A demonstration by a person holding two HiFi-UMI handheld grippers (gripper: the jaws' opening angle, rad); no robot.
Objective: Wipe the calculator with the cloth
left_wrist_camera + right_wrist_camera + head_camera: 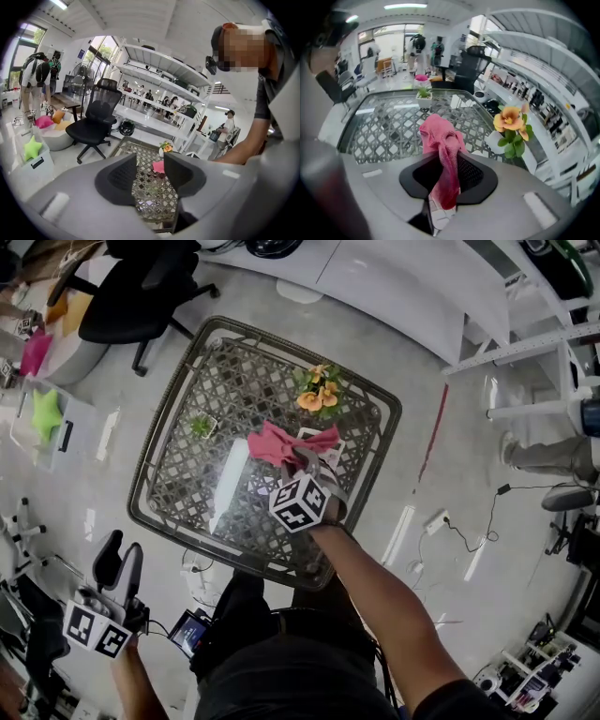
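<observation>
My right gripper [302, 462] is over the glass-topped wicker table [169, 493], shut on a pink cloth [277, 442]. In the right gripper view the cloth [440, 140] is pinched between the dark pads [471, 171] and bunches up beyond them. A pale flat thing [330, 442], probably the calculator, pokes out from under the cloth. My left gripper [117, 557] hangs off the table's near-left corner, over the floor. Its jaws [150, 173] are open and empty, and the cloth [158, 166] on the table shows between them.
A white vase of orange flowers [319, 390] stands just behind the cloth. A small green potted plant [202, 425] sits left of it. A black office chair [131, 296] is beyond the table. Cables and a power strip [436, 519] lie on the floor at right.
</observation>
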